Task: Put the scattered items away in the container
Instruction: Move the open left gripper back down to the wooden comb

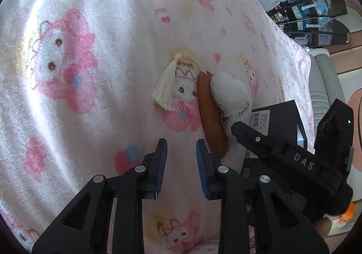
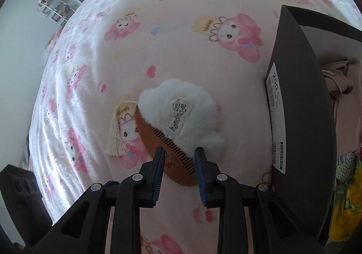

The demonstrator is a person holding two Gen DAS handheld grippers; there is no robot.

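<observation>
A brown wooden comb [image 2: 172, 154] with a cream tassel [image 2: 116, 141] lies on the pink cartoon blanket [image 2: 181, 50]. A white fluffy cloud plush [image 2: 181, 116] with a "handmade" label lies partly on the comb. The black cardboard box [image 2: 301, 107] stands to the right. My right gripper [image 2: 178, 152] is open, its fingers astride the comb's near end just below the plush. In the left wrist view the comb [image 1: 211, 118], tassel [image 1: 166, 90], plush [image 1: 230, 93] and box [image 1: 278, 116] show ahead. My left gripper [image 1: 182, 143] is open and empty, hovering just left of the comb. The right gripper's body [image 1: 291, 159] shows at the right.
Beige fabric [image 2: 339, 82] lies inside the box. A yellow-patterned item [image 2: 346, 208] sits at the far right. The blanket's edge drops off at the left toward a white wall and a wire shelf [image 2: 54, 10]. Black shelves [image 1: 312, 5] stand beyond the bed.
</observation>
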